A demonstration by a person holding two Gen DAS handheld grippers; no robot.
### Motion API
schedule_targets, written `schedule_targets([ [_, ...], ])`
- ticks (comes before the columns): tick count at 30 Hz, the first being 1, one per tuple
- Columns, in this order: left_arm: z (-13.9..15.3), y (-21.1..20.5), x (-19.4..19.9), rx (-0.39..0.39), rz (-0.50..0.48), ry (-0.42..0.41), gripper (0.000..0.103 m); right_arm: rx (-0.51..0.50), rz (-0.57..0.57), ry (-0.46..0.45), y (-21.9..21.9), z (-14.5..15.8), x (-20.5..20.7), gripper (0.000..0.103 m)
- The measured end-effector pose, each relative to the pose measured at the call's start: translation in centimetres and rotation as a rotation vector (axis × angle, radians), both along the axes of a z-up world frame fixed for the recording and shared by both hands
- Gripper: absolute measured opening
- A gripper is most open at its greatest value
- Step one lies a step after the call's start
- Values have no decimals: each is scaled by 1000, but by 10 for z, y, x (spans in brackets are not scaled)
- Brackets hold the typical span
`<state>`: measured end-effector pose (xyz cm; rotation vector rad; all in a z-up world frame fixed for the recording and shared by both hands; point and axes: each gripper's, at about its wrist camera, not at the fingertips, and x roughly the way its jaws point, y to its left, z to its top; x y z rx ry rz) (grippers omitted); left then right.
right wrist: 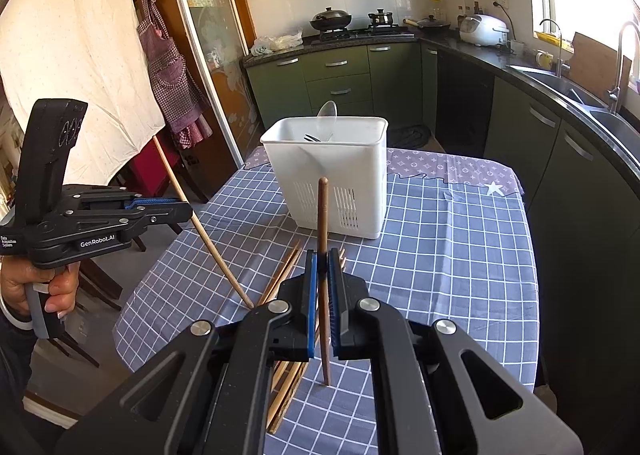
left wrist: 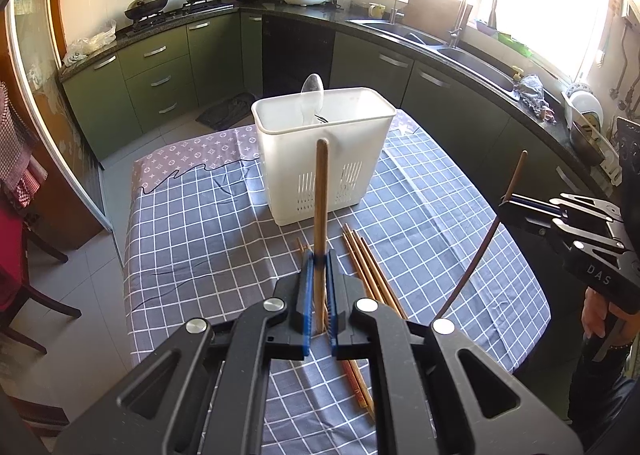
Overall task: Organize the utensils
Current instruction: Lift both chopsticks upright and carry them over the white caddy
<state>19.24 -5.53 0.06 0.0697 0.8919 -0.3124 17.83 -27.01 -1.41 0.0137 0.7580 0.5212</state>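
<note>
A white utensil holder [left wrist: 320,151] stands on the checked tablecloth, with a clear spoon [left wrist: 312,93] and a dark fork inside; it also shows in the right wrist view [right wrist: 332,179]. My left gripper [left wrist: 319,259] is shut on a wooden chopstick [left wrist: 321,195], held upright above the table. My right gripper [right wrist: 323,255] is shut on a darker chopstick [right wrist: 323,223], also upright. Several loose chopsticks [left wrist: 370,271] lie on the cloth below both grippers. The right gripper [left wrist: 508,207] shows at the right of the left wrist view, and the left gripper [right wrist: 186,209] at the left of the right wrist view.
The table [left wrist: 192,239] has edges at left and right, with a dark chair [left wrist: 28,279] at its left. Green kitchen cabinets [left wrist: 160,71], a stove with pans and a sink counter [left wrist: 472,55] run behind and to the right.
</note>
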Motion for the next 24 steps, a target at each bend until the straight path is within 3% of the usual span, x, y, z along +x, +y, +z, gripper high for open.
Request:
schedule_targets([
  [8, 7, 0, 4, 2, 0, -15, 6, 13, 11, -11, 3, 7, 3, 6],
  [15, 25, -3, 5, 1, -10, -41, 6, 45, 28, -44, 4, 32, 7, 6],
  [20, 54, -3, 11, -29, -23, -58, 6, 61, 42, -91, 5, 66, 12, 6],
  [24, 94, -2, 17, -52, -22, -120, 6, 81, 35, -143, 1, 103, 20, 6],
])
